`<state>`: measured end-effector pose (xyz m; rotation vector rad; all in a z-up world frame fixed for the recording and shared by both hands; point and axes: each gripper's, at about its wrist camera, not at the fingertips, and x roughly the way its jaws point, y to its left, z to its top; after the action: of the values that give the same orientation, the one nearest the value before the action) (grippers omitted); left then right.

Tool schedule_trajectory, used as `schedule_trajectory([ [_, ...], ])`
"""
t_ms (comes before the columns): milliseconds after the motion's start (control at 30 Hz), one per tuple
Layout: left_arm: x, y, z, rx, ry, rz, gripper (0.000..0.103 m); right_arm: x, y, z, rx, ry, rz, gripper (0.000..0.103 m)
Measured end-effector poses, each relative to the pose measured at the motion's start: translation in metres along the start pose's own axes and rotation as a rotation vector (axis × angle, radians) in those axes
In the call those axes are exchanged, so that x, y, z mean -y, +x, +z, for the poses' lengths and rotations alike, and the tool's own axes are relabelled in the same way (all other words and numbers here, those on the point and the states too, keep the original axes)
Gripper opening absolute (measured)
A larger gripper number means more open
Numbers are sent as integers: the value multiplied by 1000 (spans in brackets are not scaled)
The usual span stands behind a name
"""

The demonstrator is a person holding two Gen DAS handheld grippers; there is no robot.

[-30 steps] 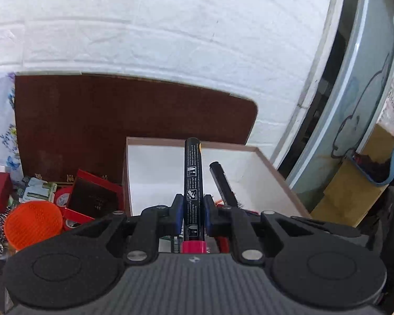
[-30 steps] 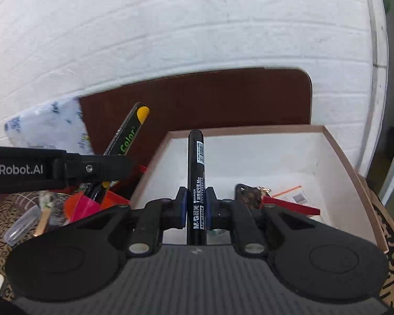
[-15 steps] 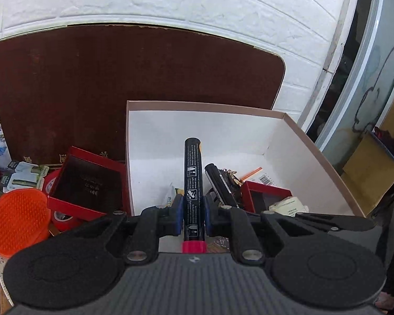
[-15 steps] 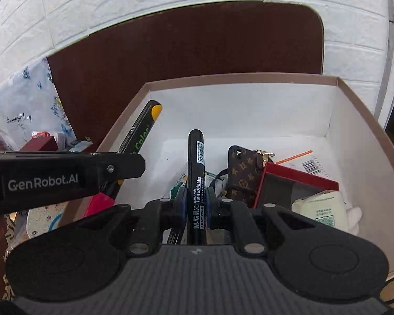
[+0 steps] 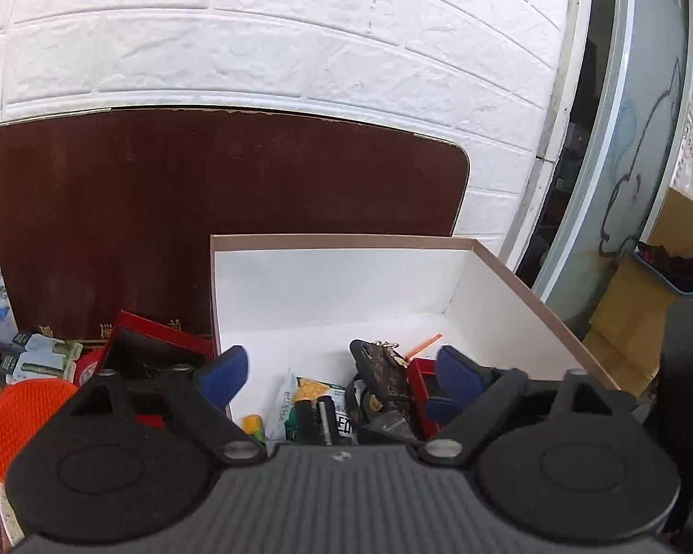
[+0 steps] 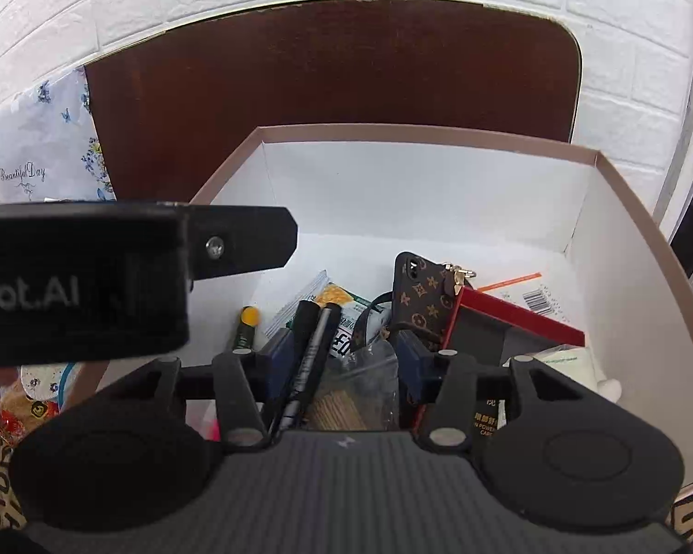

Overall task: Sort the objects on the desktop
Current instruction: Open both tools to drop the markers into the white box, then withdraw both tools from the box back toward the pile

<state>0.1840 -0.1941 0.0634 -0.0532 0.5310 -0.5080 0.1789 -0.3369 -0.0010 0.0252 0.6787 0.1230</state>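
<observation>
Both tools have let go of their markers within the last second. My left tool [image 5: 337, 376] now stands wide open and empty, and my right tool [image 6: 344, 351] is open too. The two black markers [image 6: 312, 346] and the yellow-capped marker [image 6: 246, 323] lie inside the white box [image 6: 642, 304], which stands at the table's far right corner, beside the phone case [image 6: 422, 298]. I judge this sorting step finished; other clutter waits left of the box.

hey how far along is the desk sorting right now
Done: both markers, the yellow-tipped one and the black one, lie in the white box. In hand: nothing; left claw and right claw are open. Left: the orange disc and red box outside.
</observation>
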Motion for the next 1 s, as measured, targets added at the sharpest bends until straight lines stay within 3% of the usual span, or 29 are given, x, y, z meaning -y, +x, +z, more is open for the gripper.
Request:
schedule_trajectory([
  [33, 1, -1, 0, -3, 0, -1, 93, 0, -2, 0, 2, -1, 0, 54],
  [167, 5, -4, -2, -4, 24, 14, 93, -3, -10, -2, 17, 1, 1, 83],
  [200, 6, -5, -3, -5, 31, 14, 93, -3, -12, -2, 22, -2, 1, 87],
  [600, 11, -29, -10, -34, 22, -1, 93, -10, -40, -5, 51, 3, -3, 89],
  [1000, 20, -82, -27, -6, 23, 27, 93, -31, -94, -21, 117, -7, 27, 89],
])
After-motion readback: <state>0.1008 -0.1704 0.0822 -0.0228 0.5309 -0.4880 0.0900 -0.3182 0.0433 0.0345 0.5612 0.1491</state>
